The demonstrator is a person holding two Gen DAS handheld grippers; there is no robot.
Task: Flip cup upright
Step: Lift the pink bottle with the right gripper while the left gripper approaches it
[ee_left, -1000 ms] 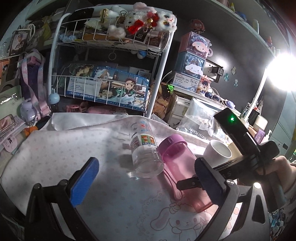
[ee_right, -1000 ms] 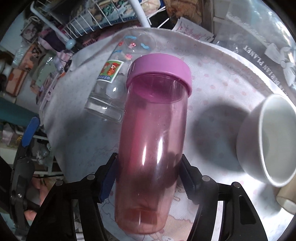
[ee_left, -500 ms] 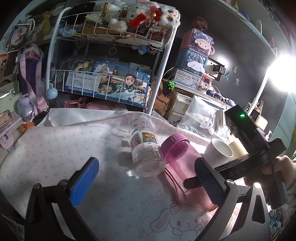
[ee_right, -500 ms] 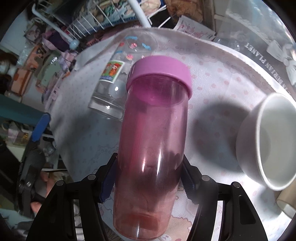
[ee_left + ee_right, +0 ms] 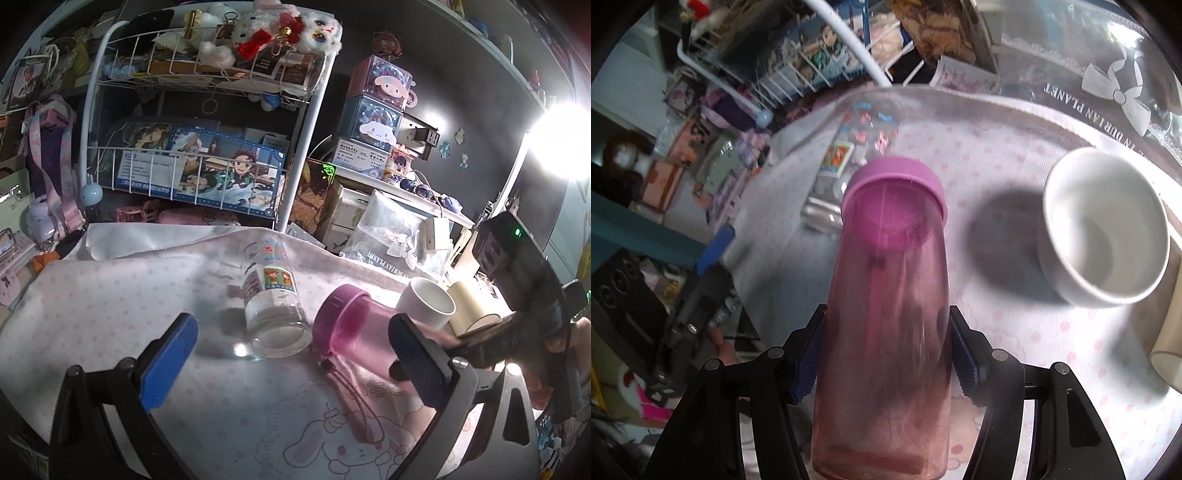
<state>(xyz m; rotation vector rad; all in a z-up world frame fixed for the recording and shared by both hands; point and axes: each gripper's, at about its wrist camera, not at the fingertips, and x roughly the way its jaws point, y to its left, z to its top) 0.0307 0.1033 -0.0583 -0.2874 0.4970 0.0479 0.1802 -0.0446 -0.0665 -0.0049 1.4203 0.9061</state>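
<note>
Lifting off the cloth [image 5: 110,295] since a second ago, the pink cup [image 5: 886,295] now tilts lid-end up, clamped in the right gripper [image 5: 882,363] (left gripper [image 5: 291,365] idle, fingers apart), so the flip is underway, not finished.

I count one pink bottle [image 5: 890,295], one clear glass cup [image 5: 271,295], one white mug [image 5: 1104,225], one cream candle [image 5: 471,301] (partly hidden), two claws in all.
</note>
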